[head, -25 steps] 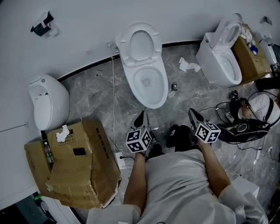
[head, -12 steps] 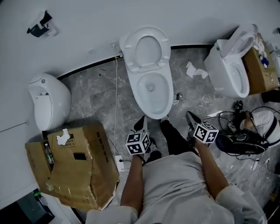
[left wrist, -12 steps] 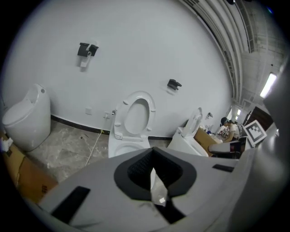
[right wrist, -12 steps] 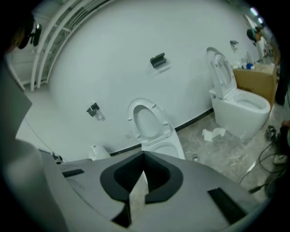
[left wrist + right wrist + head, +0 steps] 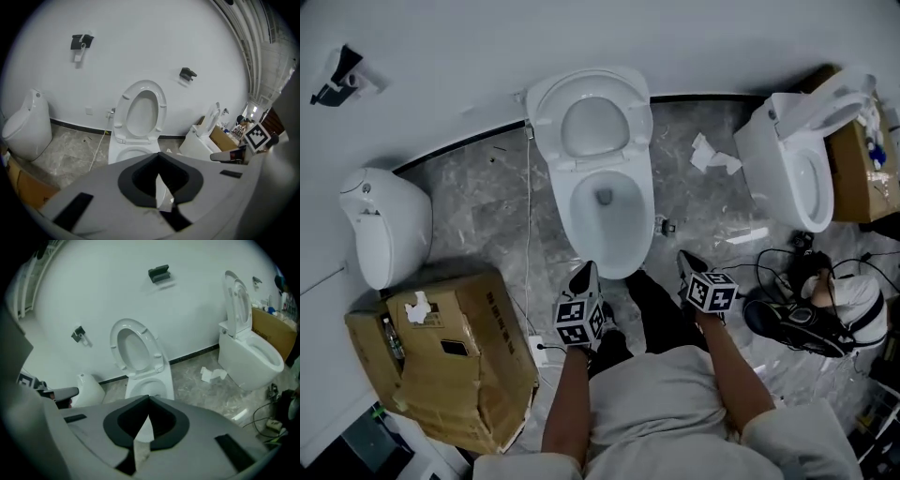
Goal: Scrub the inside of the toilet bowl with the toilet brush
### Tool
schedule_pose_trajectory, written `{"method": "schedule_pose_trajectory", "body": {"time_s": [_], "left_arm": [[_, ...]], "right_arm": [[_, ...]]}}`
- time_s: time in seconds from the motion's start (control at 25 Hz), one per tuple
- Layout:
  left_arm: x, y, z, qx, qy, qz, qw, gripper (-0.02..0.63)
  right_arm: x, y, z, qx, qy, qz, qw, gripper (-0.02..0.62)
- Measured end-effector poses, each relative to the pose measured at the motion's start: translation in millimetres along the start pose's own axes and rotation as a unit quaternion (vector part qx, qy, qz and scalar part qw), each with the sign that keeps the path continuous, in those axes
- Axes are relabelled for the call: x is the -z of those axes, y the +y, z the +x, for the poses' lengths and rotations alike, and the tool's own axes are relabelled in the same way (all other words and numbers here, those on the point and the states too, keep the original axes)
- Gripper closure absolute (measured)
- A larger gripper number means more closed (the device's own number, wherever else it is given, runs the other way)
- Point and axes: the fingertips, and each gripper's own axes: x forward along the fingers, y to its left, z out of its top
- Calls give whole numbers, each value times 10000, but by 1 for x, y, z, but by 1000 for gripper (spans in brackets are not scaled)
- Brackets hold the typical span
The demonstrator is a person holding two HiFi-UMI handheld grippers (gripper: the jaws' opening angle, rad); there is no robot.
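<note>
A: What sits nearest the person?

B: The two grippers, held side by side above the floor (image 5: 487, 211). The left gripper (image 5: 585, 270) has its jaws pressed together on nothing. The right gripper (image 5: 685, 258) is the same: jaws together and empty.

A: Which step of the task does that make it?

B: Most likely the very start, the approach. No toilet brush shows in any view, so scrubbing cannot have begun.

A: And the bowl?

B: It is just beyond the jaws, straight ahead. The toilet bowl (image 5: 569, 216) has its seat (image 5: 546, 117) raised at the far side, so the inside is open to reach.

A: What does the next move call for?

B: Probably finding the brush, parting one pair of jaws and closing them on its handle before going into the bowl. Where the brush stands cannot be told from here.

A: And the counts, near to far?

B: There are two grippers. There are two cardboard boxes, one cardboard box (image 5: 478, 356) near left and a second box (image 5: 853, 173) far right. One clump of tissue (image 5: 712, 156) lies right of the bowl. There are three white fixtures: the middle toilet, a second toilet (image 5: 787, 169) at right and a closed unit (image 5: 380, 225) at left. No brushes are seen.
</note>
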Motion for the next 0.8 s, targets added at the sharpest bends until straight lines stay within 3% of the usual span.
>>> {"method": "schedule_pose_trajectory", "body": {"time_s": [0.12,0.24,0.44,0.52,0.72,0.8], "left_arm": [[2,-1,21,27,65,-355,9993,581],[9,15,37,-243,82,-581,9980,581],[38,47,82,-404,496,-336,9974,581],[50,65,100,-478,680,-228,9963,580],[64,85,129,-543,773,-258,9952,580],[72,85,137,-536,774,-347,9950,581]], "right_arm": [[5,-33,29,171,80,-93,9998,581],[27,-67,57,474,511,91,9975,561],[59,-103,110,684,1219,-125,9901,553],[70,-116,135,751,1400,-39,9873,520],[94,-161,189,1195,1767,498,9757,228],[101,-178,208,1389,1900,515,9705,222]]}}
